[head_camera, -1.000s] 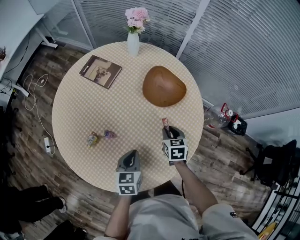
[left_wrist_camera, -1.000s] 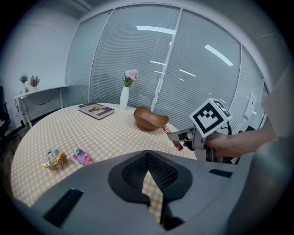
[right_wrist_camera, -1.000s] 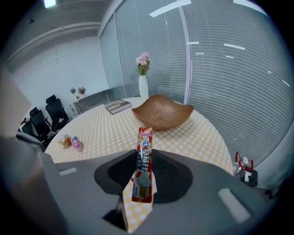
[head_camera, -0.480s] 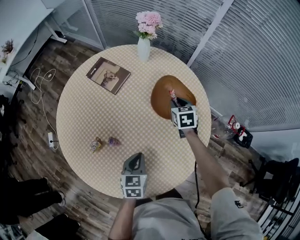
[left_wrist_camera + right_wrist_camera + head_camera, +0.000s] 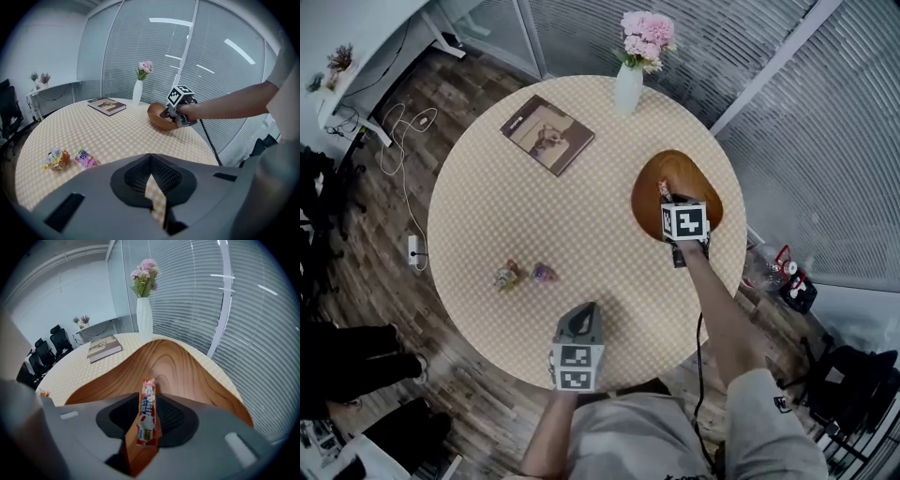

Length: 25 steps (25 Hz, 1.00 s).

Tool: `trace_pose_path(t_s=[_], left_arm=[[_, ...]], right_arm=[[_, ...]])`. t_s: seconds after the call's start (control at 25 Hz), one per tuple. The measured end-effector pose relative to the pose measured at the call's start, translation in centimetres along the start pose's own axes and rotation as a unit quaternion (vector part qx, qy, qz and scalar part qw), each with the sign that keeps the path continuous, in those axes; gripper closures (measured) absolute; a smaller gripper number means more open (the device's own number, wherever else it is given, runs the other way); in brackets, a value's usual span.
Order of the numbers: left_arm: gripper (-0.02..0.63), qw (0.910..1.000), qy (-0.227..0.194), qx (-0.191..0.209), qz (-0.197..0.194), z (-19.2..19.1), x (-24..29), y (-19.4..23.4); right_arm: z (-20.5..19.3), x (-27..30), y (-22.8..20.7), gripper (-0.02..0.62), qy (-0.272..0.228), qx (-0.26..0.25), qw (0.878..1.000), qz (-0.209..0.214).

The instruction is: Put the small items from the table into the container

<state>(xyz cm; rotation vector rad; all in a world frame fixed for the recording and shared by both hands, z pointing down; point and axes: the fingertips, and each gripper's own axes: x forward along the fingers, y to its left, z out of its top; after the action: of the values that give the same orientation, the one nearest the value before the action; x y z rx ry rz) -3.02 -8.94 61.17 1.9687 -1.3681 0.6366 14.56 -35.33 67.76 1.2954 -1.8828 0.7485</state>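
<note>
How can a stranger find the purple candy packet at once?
On the round checked table, look at the side near the person, left of the left gripper. Two small packets lie there side by side; it is the pinkish-purple one, nearer that gripper than its yellow-orange neighbour.

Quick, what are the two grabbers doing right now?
Left gripper: closed, holding nothing.
Right gripper: closed on a red candy packet, over the wooden bowl.

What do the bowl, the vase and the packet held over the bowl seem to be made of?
The bowl looks like wood, smooth and matte: brown grain lines show. The vase is probably glazed ceramic: plain white, opaque, smooth. The packet looks like glossy printed plastic film: thin and flat.
</note>
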Motion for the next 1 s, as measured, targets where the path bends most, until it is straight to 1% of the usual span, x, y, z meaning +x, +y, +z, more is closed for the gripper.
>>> trace_pose_path(t_s=[0.04,0.08,0.16,0.24,0.28,0.32,0.4,0.44,0.52,0.64,0.72,0.84,0.92,1.0], left_arm=[[0.601,1.0,-0.001,-0.003,0.002,0.0,0.0,0.2],[0.601,1.0,-0.002,-0.007,0.004,0.1,0.1,0.3],[0.601,0.9998,-0.01,-0.017,0.006,0.4,0.2,0.6],[0.601,0.9995,-0.022,-0.021,0.008,0.9,0.2,0.8],[0.601,0.9994,-0.027,-0.021,0.007,1.1,0.2,0.9],[0.601,0.9993,-0.03,-0.02,0.006,1.4,0.2,0.9],[0.601,0.9992,-0.037,-0.017,0.001,1.8,-0.1,0.8],[0.601,0.999,-0.043,-0.015,-0.001,2.1,-0.2,0.9],[0.601,0.9986,-0.051,-0.013,-0.008,2.3,-0.5,0.9],[0.601,0.9984,-0.052,-0.011,-0.016,2.4,-1.2,0.8],[0.601,0.9983,-0.055,-0.003,-0.017,2.3,-1.7,0.9],[0.601,0.9979,-0.063,0.006,-0.015,2.1,-2.5,1.5],[0.601,0.9979,-0.062,0.011,-0.013,1.6,-3.1,1.8],[0.601,0.9974,-0.069,0.012,-0.013,1.1,-3.5,1.9]], right_arm=[[0.1,0.0,0.1,0.488,-0.003,0.001,1.0,0.003],[0.2,-0.1,0.1,0.467,-0.007,0.002,1.0,0.006],[0.5,-0.8,0.1,0.466,-0.019,0.002,1.0,0.008],[1.1,-2.5,0.1,0.469,-0.046,-0.002,0.999,0.003],[1.5,-3.8,0.1,0.485,-0.064,-0.005,0.998,0.001],[1.9,-5.3,0.4,0.524,-0.084,-0.008,0.996,0.001],[2.1,-8.4,1.5,0.578,-0.118,-0.016,0.993,0.011],[1.9,-9.9,2.4,0.592,-0.13,-0.021,0.991,0.018],[1.1,-12.7,4.7,0.593,-0.15,-0.027,0.988,0.035],[-1.5,-16.0,8.4,0.593,-0.166,-0.021,0.984,0.061],[-4.2,-17.6,10.5,0.594,-0.164,-0.015,0.984,0.065],[-8.7,-18.7,13.4,0.594,-0.151,-0.014,0.986,0.062],[-11.7,-18.9,15.2,0.594,-0.134,-0.012,0.989,0.065],[-14.0,-19.2,16.4,0.593,-0.119,-0.007,0.99,0.069]])
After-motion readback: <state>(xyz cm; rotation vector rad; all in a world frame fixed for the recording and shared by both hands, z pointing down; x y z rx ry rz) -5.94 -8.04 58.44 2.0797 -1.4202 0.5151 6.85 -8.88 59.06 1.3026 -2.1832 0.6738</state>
